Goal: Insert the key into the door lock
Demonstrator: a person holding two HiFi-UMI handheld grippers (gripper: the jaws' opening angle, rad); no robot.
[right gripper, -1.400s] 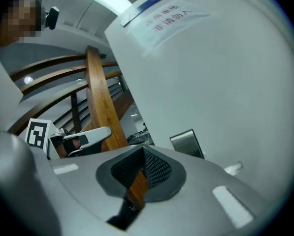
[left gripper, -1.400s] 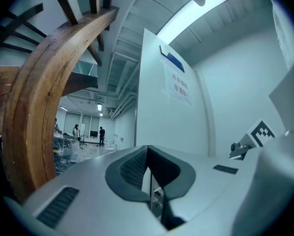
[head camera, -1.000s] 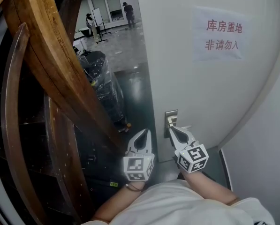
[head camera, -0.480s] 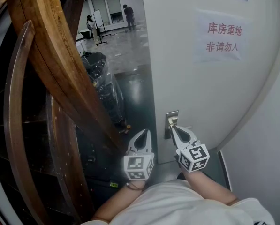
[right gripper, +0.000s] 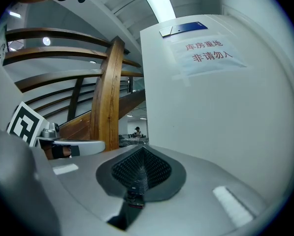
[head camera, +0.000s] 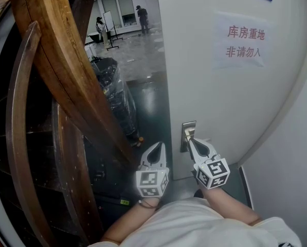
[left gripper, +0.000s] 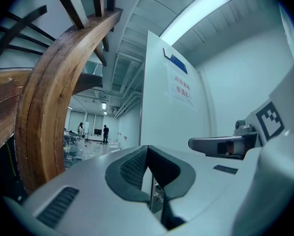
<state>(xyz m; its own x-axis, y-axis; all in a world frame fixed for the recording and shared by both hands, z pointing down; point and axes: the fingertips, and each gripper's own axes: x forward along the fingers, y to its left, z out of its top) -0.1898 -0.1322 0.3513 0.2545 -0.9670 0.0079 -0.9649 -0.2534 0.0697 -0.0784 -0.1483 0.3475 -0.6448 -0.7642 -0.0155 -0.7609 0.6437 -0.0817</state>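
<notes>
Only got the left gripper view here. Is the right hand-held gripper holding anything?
Observer: Yes. In the right gripper view the right hand-held gripper has its jaws closed on a small dark piece, probably the key.
Operator: How near the lock is it?
Observer: In the head view its tip is right at the metal lock plate near the door edge. I can't tell whether the key is in.
Operator: Where does my left one sit relative to that?
Observer: In the head view the left hand-held gripper is left of the door edge, apart from the plate.
</notes>
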